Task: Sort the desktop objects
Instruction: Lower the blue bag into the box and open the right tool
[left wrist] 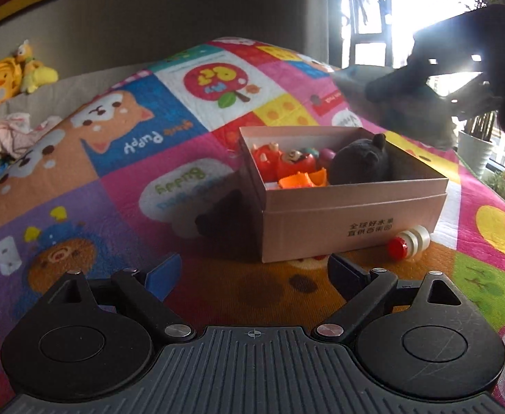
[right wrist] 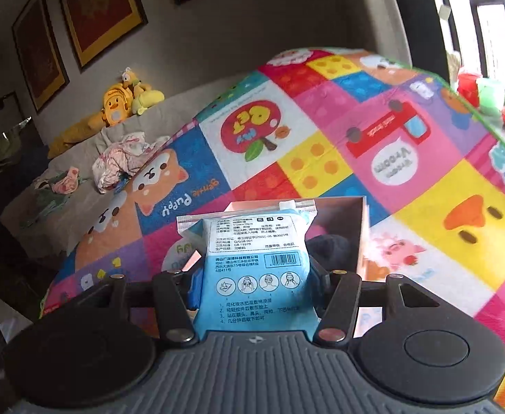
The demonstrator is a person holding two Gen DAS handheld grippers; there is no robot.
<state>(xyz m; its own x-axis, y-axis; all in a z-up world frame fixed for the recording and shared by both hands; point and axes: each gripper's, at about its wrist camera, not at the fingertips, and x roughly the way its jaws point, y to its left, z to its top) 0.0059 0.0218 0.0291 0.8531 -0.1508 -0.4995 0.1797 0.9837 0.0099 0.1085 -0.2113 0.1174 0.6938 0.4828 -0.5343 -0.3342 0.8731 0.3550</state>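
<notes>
Packet of light-blue soft plastic with printed label and clear zip strip sits pinched between the fingers of the right gripper, held near its lower half, top poking up in front of the pale pink cardboard box; looks light, floppy and a bit slick, so a mid-body squeeze seems safest. Left gripper is wide open and empty, low over the colourful cartoon play mat; small clear bottle with red cap lies touching the box's front, probably light, hard and prone to roll, best gripped across the barrel.
</notes>
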